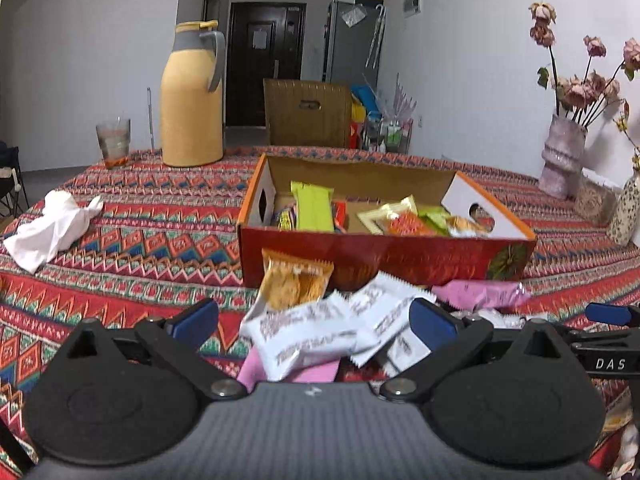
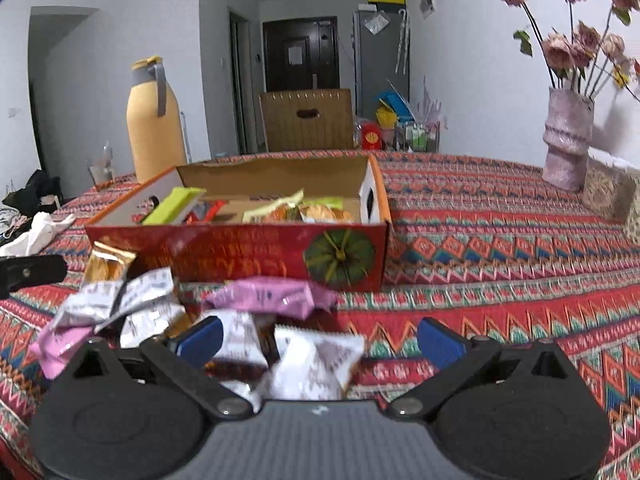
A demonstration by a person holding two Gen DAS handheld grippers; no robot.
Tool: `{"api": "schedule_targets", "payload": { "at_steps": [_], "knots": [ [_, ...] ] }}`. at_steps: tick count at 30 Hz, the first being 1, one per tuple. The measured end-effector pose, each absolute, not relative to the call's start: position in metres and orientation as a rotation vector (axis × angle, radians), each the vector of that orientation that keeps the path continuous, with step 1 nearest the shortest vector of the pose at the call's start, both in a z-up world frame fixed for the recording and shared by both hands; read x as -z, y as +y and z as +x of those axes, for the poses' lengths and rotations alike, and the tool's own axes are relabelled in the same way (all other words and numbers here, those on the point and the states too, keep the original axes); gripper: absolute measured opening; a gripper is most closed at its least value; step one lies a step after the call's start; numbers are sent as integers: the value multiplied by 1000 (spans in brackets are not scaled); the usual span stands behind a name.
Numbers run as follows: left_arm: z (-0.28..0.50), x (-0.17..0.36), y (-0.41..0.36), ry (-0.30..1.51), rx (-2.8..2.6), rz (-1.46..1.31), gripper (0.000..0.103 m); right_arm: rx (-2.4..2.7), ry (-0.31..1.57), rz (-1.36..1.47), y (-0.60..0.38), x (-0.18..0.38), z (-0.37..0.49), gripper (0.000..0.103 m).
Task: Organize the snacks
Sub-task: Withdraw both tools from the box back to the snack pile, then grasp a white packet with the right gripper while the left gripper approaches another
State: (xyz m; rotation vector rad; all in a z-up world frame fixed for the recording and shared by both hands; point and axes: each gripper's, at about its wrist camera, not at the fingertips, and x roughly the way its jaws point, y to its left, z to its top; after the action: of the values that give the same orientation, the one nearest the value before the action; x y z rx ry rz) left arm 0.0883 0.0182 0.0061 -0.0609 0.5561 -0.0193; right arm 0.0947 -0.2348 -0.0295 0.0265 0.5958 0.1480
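L tongs (image 1: 314,322) agape, R tongs (image 2: 320,338) agape, pkts (image 1: 304,340) poss. beneath

Left claw (image 1: 314,320) low over the worktop's near edge, blue fingers spread wide, gripping nothing, right claw (image 2: 320,338) level beside it, likewise spread, empty

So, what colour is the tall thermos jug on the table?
The thermos jug is pale orange with a grey collar and handle; the left wrist view shows it best.

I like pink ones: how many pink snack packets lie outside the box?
2. One pink foil snack packet lies right in front of the red cardboard box; the other pink packet pokes out beneath white packets at the pile's left. More may be buried.
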Motion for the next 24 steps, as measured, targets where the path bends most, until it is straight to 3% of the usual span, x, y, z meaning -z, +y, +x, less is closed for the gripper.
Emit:
{"api": "schedule_targets", "payload": {
  "at_steps": [13,19,24],
  "knots": [
    [90,3,14,607,18,-45,103,-88,716,44,-239,54,111,101],
    [92,7,13,627,15,-44,103,-85,713,-3,-231,60,110,85],
    [93,8,12,635,15,-45,103,-121,685,-23,-225,58,105,51]
  ]
}}
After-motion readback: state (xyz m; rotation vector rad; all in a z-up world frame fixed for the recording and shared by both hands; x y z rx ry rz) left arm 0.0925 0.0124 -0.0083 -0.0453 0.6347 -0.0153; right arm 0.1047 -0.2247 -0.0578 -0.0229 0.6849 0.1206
